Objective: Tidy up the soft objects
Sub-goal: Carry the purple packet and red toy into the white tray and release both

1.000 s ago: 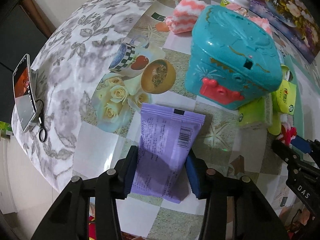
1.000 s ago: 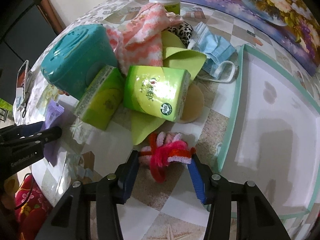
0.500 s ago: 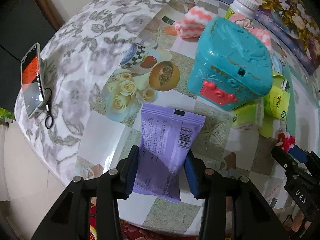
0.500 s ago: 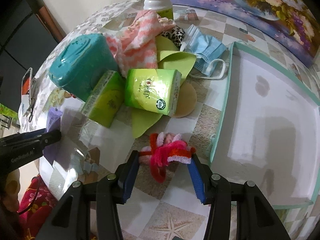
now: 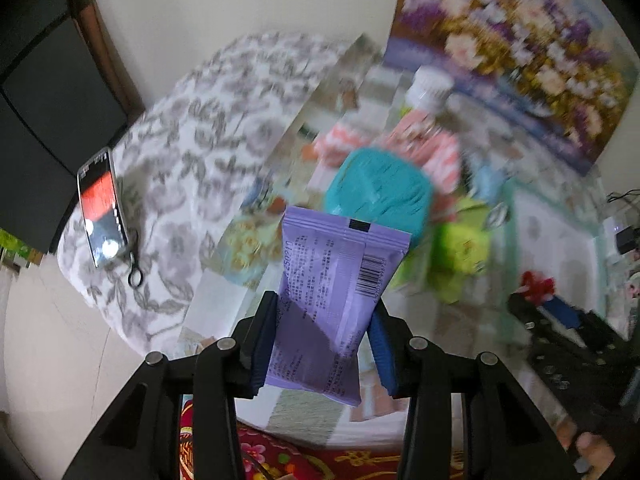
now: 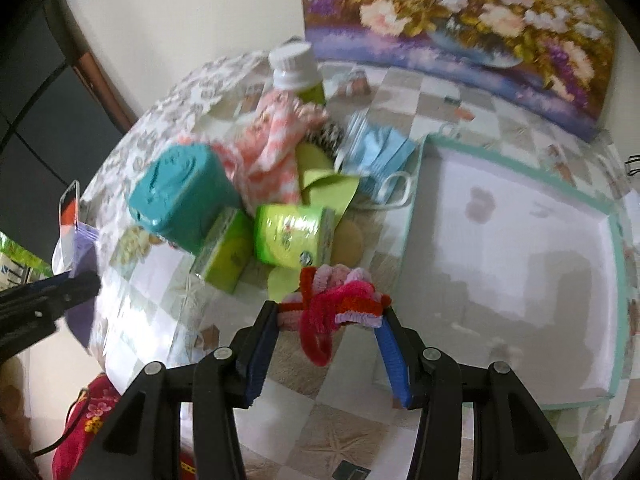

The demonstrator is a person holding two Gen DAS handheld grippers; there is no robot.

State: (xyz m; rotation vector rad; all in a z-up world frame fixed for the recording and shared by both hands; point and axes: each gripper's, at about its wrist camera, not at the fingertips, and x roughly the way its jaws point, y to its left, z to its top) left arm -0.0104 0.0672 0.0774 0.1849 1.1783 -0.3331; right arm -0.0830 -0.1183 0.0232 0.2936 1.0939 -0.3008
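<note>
Left: a phone [image 5: 102, 210] lies on the floral tablecloth [image 5: 192, 152]. The left gripper [image 5: 324, 312] clamps a purple packet [image 5: 332, 280], raised above the table, in front of a teal box [image 5: 378, 188]. Centre: green tissue packs [image 6: 294, 234] beside a blue face mask [image 6: 376, 158]. The right gripper [image 6: 330, 314] grips a pink-and-red pipe-cleaner bundle [image 6: 334, 302], just left of the white tray [image 6: 520, 240].

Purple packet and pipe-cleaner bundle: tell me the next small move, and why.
Probably carry the pipe-cleaner bundle, clamped in the right gripper, over to the white tray beside it; the left gripper holds the purple packet lifted.
</note>
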